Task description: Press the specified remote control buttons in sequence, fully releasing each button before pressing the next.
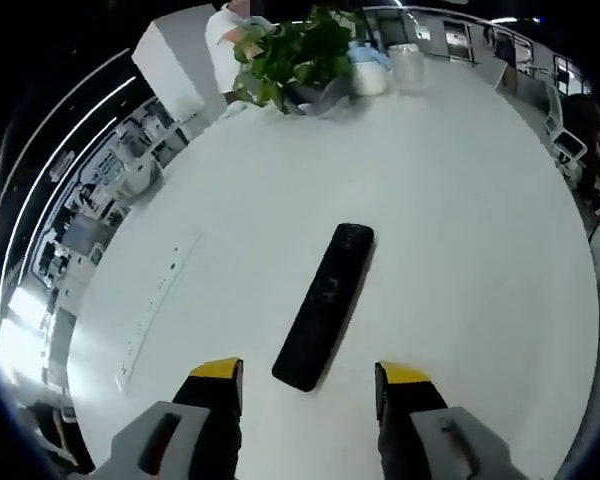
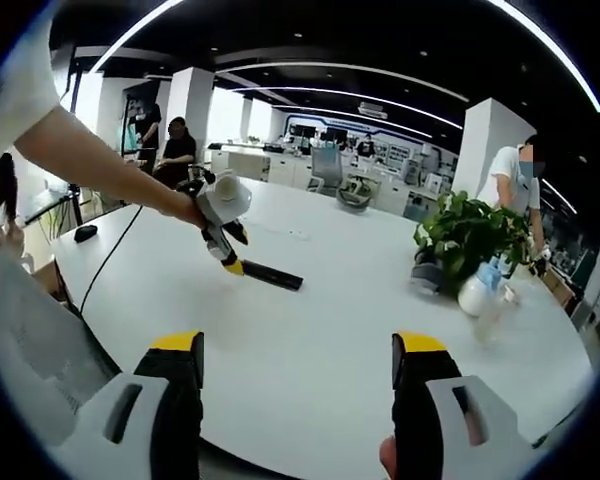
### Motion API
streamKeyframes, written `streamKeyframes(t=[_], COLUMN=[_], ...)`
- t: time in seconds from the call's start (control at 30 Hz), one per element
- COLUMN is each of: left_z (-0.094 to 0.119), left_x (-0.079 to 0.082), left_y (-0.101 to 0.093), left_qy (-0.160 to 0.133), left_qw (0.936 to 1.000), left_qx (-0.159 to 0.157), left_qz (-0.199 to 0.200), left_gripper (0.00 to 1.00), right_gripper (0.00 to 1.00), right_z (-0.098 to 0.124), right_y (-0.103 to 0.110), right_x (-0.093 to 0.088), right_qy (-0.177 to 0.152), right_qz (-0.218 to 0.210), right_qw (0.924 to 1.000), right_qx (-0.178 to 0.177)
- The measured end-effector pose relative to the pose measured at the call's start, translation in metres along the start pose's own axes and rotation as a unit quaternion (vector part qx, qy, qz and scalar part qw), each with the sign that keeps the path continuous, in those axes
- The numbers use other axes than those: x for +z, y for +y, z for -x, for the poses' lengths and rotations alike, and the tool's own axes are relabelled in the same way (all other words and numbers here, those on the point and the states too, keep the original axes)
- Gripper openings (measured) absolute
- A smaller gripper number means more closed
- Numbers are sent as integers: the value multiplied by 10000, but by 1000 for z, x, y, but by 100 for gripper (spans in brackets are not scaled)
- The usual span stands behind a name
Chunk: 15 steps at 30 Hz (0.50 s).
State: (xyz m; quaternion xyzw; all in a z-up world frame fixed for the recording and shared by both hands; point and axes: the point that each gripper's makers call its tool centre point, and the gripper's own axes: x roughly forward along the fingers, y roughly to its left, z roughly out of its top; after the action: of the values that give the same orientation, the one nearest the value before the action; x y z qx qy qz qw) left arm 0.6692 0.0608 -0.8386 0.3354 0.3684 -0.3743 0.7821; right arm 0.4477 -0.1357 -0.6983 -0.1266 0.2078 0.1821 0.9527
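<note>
A black remote control lies flat on the white table, slanting away from me in the left gripper view. My left gripper hovers just above its near end, open, with the remote's tip between the two yellow-tipped fingers and no contact visible. In the right gripper view the same remote lies far off on the table, with the left gripper held over its left end by a person's arm. My right gripper is open and holds nothing, well back from the remote near the table's edge.
A white power strip lies left of the remote. A potted plant with a white spray bottle beside it stands at the far side. A black mouse and a cable lie at the left. People stand in the background office.
</note>
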Motion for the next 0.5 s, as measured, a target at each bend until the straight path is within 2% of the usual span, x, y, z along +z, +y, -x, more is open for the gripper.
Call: streamKeyframes(t=[0.07,0.13,0.27,0.3,0.37,0.47,0.5], left_z=[10,21,41,47,59,72,78], left_x=[-5,-6,-7,-5,-2,-1,2], left_y=[-7,-18,-21,-21,-22,-21,-21], left_qy=[2,-170,-363,-488,-649,-763,-902], left_qw=[10000,9992,9978,9964,9932,9914,9891], left_qx=[-8,-120,-30,3,86,207,261], left_qz=[39,342,555,697,960,1047,1134], left_gripper=[61,66,72,74,74,75,76], right_gripper=[79,79,80,80,80,81,81], right_z=[1,2,3,4,4,4,5], right_y=[-2,-4,-6,-7,-6,-6,-6], right_x=[3,3,3,4,4,4,5], right_qy=[-77,-88,-137,-166,-182,-190,-222], right_qz=[-4,-74,-199,-230,-260,-309,-330], right_qw=[10000,9999,9997,9996,9995,9993,9992], right_qx=[-47,-58,-70,-61,-47,-10,-9])
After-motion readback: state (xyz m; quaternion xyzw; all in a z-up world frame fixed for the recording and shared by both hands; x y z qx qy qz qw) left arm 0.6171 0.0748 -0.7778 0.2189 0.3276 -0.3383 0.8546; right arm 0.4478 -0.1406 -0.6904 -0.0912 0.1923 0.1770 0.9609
